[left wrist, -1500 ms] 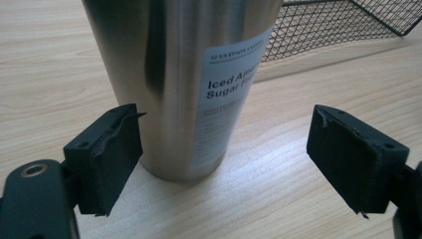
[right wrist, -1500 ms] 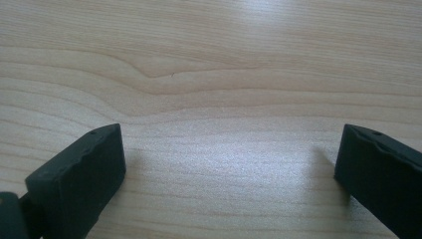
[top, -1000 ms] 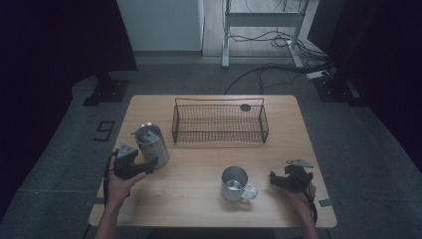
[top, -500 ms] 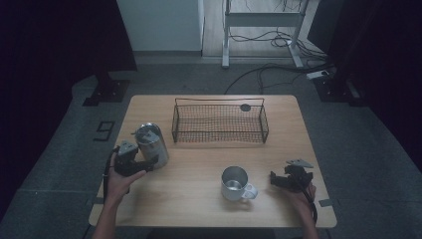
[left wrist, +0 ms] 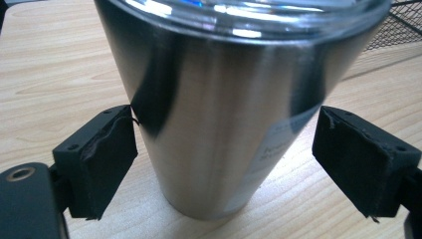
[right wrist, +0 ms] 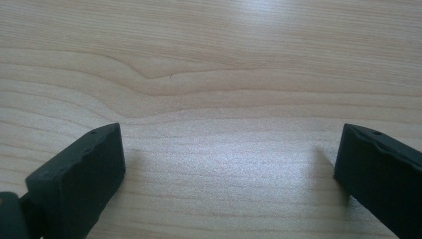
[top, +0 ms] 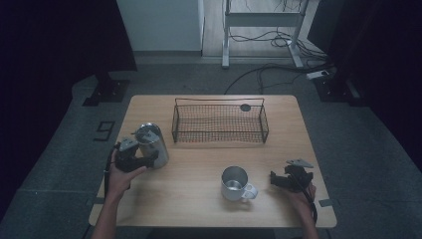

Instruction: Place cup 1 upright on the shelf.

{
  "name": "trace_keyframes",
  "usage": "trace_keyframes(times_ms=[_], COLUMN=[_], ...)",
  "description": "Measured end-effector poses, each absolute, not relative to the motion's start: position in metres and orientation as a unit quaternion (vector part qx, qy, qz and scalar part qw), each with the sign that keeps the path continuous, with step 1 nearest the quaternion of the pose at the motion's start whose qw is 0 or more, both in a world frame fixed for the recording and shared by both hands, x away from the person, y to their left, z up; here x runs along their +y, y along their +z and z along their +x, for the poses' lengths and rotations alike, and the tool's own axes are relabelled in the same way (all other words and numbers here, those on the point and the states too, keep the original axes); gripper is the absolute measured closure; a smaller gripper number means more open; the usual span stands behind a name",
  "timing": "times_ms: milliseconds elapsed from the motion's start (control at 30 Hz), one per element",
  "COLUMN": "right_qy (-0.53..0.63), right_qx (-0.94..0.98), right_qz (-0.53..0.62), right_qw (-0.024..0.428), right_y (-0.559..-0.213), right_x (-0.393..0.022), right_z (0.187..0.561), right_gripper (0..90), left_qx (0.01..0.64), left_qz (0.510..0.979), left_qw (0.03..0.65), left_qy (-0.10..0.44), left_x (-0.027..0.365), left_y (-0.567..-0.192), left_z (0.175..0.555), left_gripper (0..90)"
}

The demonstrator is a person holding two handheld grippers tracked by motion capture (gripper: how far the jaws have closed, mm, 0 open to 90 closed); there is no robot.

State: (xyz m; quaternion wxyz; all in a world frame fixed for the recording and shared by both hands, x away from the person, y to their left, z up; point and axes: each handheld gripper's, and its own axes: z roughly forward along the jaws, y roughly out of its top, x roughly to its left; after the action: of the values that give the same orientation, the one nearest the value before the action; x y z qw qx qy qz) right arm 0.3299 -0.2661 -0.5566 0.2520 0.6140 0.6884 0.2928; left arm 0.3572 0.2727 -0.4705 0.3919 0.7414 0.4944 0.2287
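1. Steel tumbler (left wrist: 224, 109) stands upright near the table's (top: 199, 209) left edge, between the spread jaws of the left gripper (top: 144, 160); one pad seems to touch its wall, the other stands just clear.
2. Right gripper (top: 276, 180) low over bare wood at the near right, jaws wide apart, nothing between them.
3. Metal mug (top: 235, 182) just beside it.
4. Wire basket (top: 219, 122) farther back, centre.

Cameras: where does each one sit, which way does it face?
High view: above the table's near side, facing forward and down; forearms, left gripper, right gripper.
Left gripper view: on the left gripper, facing the steel tumbler between its open jaws.
Right gripper view: on the right gripper, facing bare tabletop.
Shared: the tumbler, high and left views.
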Motion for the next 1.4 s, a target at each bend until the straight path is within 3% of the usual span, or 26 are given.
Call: trace_keyframes(times_ms=[1400], right_qy=[0.292], right_qx=[0.686], right_qz=[0.617], right_qw=[0.253], right_y=[-0.557], right_x=[-0.267], right_z=[0.33], right_gripper=[0.0], left_qx=[0.479], left_qz=[0.747], left_qw=[0.392], left_qy=[0.241], left_x=[0.263], left_y=[-0.477], left_z=[0.383], left_gripper=[2.1])
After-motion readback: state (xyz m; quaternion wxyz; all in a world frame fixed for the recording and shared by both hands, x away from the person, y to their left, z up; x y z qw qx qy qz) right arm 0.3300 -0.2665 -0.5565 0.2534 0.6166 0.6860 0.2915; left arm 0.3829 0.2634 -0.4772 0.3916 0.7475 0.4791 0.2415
